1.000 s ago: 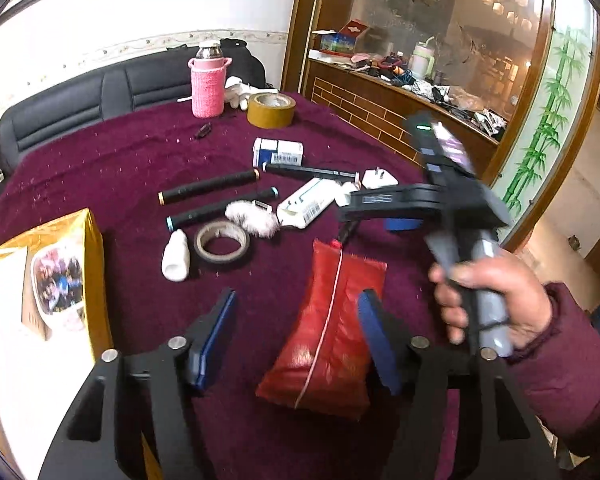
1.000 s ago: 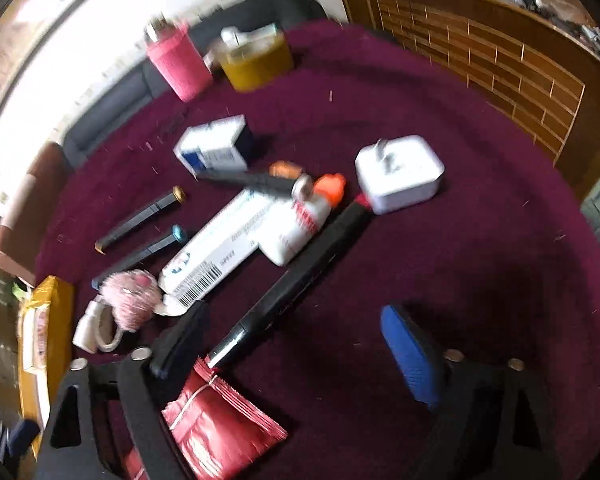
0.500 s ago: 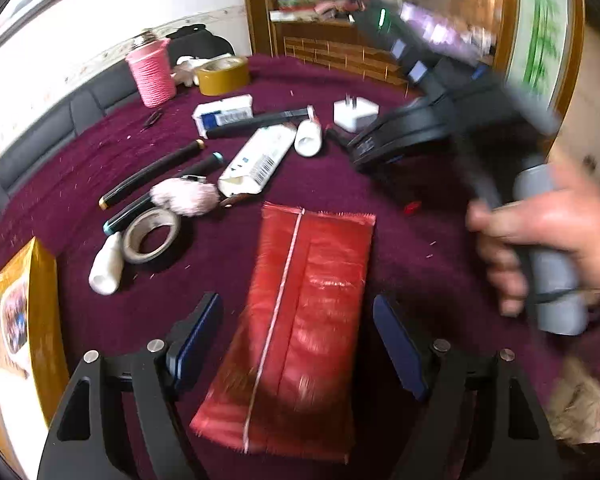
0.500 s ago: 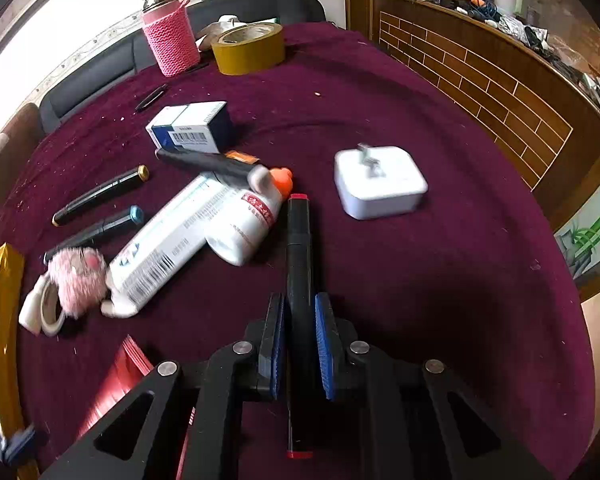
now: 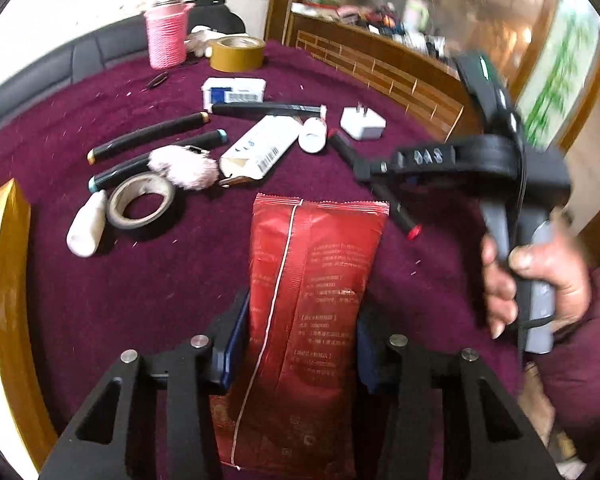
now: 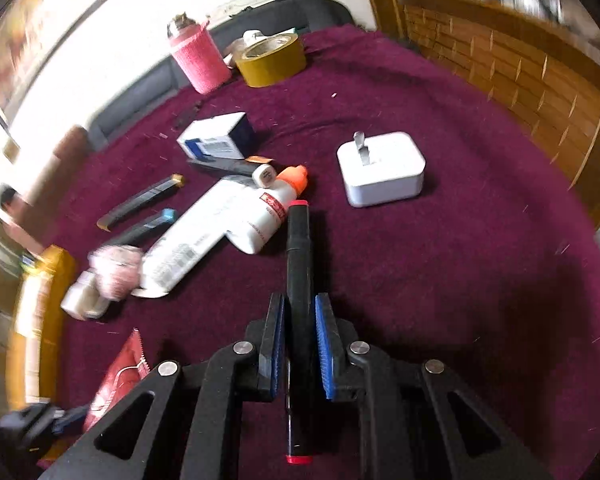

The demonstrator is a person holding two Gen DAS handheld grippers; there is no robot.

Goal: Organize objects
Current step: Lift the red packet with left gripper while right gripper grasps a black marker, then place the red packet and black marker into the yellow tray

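Table (image 6: 480, 240): purple cloth, cluttered ahead of both claws.
Pouch (image 5: 312, 300): red, flat on the cloth, between the left claw's pads and reaching forward of them.
Left claw (image 5: 296, 344): clenched on the pouch sides.
Marker (image 6: 299, 280): black with red ends, lying along the right claw's axis, tip ahead near the white bottle (image 6: 266, 220).
Right claw (image 6: 299, 344): clenched on the marker mid-barrel.
Charger (image 6: 380, 168): ahead and right of the right claw, apart from the marker.
Risk, pouch: soft film may buckle or slip if lifted by its edges.
Risk, marker: the long barrel may pivot in the pads and knock the bottle when swung.
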